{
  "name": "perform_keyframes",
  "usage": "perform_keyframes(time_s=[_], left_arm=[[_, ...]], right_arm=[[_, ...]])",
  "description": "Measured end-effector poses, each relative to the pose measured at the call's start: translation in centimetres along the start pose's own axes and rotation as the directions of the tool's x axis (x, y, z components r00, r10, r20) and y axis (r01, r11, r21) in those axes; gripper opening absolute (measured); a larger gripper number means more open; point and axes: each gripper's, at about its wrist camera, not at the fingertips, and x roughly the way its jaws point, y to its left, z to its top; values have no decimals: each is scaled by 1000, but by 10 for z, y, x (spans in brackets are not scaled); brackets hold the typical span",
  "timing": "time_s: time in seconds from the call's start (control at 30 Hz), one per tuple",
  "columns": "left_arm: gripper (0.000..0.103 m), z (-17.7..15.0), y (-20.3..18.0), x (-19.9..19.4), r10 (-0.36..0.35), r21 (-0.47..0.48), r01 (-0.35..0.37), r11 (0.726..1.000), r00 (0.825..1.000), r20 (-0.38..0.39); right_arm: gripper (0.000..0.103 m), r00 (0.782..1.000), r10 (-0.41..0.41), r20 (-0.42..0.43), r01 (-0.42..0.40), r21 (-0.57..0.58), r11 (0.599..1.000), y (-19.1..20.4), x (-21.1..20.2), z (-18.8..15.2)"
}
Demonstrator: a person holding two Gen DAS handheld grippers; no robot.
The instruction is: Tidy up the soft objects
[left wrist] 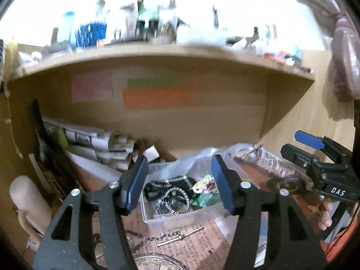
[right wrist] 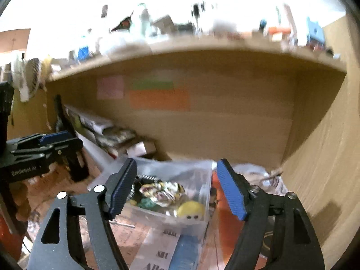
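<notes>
A clear plastic bin (left wrist: 173, 217) sits on the newsprint-covered desk under a wooden shelf. It holds a black-and-white cord item (left wrist: 173, 193), a colourful crumpled soft item (left wrist: 205, 185) and, in the right wrist view, a yellow soft toy with eyes (right wrist: 191, 210). The bin also shows in the right wrist view (right wrist: 198, 173). My left gripper (left wrist: 180, 182) is open and empty just in front of the bin. My right gripper (right wrist: 177, 191) is open and empty, its jaws either side of the bin. The right gripper also shows at the right of the left wrist view (left wrist: 315, 155).
A wooden shelf (left wrist: 157, 54) crowded with bottles overhangs the desk. Stacked papers and boxes (left wrist: 101, 144) lie at the back left. A pale cylinder (left wrist: 27, 200) stands at the left. A crumpled clear bag (left wrist: 254, 155) lies right of the bin. A wooden side wall (right wrist: 326, 157) closes the right.
</notes>
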Motion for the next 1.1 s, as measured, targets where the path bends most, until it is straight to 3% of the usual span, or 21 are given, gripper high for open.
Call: perform_keyframes(time_s=[0.13, 0.5, 1.1], left_arm=[[67, 4, -3, -20, -15, -8, 15, 1000, 999, 47], [102, 2, -8, -65, 19, -19, -16, 1000, 988, 155], [103, -3, -13, -67, 33, -2, -33, 999, 988, 153]], right_arm=[[79, 997, 17, 69, -17, -1, 1000, 5, -25, 9], [103, 987, 25, 161, -23, -13, 1000, 20, -56, 11], [103, 990, 39, 138, -41, 9, 999, 22, -57, 8]])
